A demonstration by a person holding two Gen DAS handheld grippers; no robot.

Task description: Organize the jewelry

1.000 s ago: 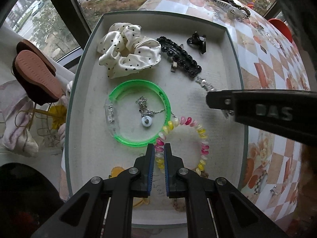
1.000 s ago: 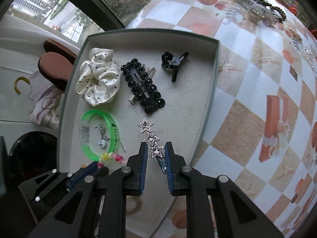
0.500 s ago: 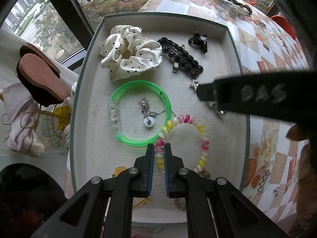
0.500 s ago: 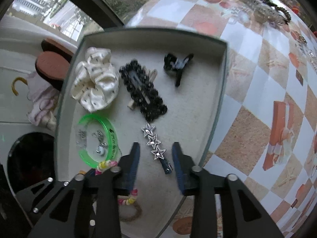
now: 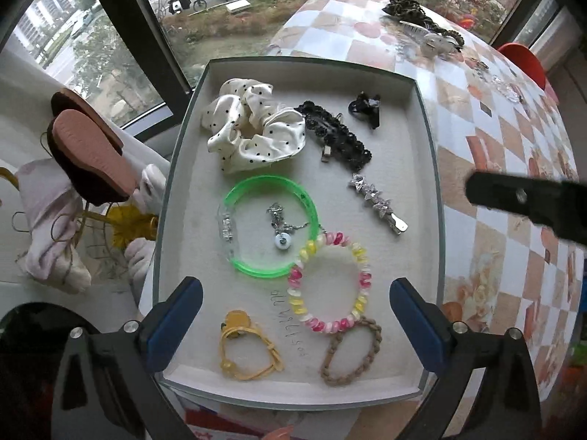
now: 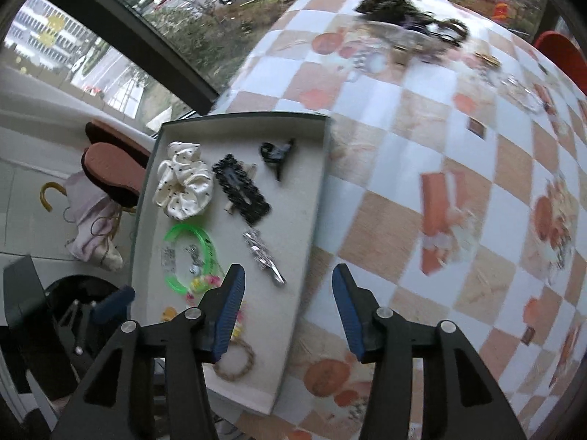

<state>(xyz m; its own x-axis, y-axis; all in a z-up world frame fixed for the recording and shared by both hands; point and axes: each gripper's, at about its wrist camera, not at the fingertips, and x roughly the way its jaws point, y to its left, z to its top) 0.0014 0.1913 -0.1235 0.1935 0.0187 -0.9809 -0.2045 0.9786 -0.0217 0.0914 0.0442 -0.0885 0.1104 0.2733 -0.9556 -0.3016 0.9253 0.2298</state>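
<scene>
A grey tray (image 5: 427,139) holds a polka-dot scrunchie (image 5: 253,128), a black lace clip (image 5: 335,135), a black claw clip (image 5: 365,108), a silver star clip (image 5: 378,203), a green bangle (image 5: 269,225) with a pendant chain inside, a pink-yellow bead bracelet (image 5: 330,282), a yellow hair tie (image 5: 245,348) and a braided tan band (image 5: 350,352). My left gripper (image 5: 293,322) is open and empty above the tray's near end. My right gripper (image 6: 288,311) is open and empty, over the tray's right rim (image 6: 317,198), near the star clip (image 6: 262,253).
More hair pieces and clips (image 6: 407,25) lie at the far side of the checkered tablecloth (image 6: 440,146). Small jewelry (image 5: 506,84) lies at the far right. Slippers (image 5: 88,146) and cloth sit on a rack left of the table. A window is behind.
Both grippers have opened and pulled back. The right one let go of the star clip, which lies in the tray. The left one let go of the bead bracelet.
</scene>
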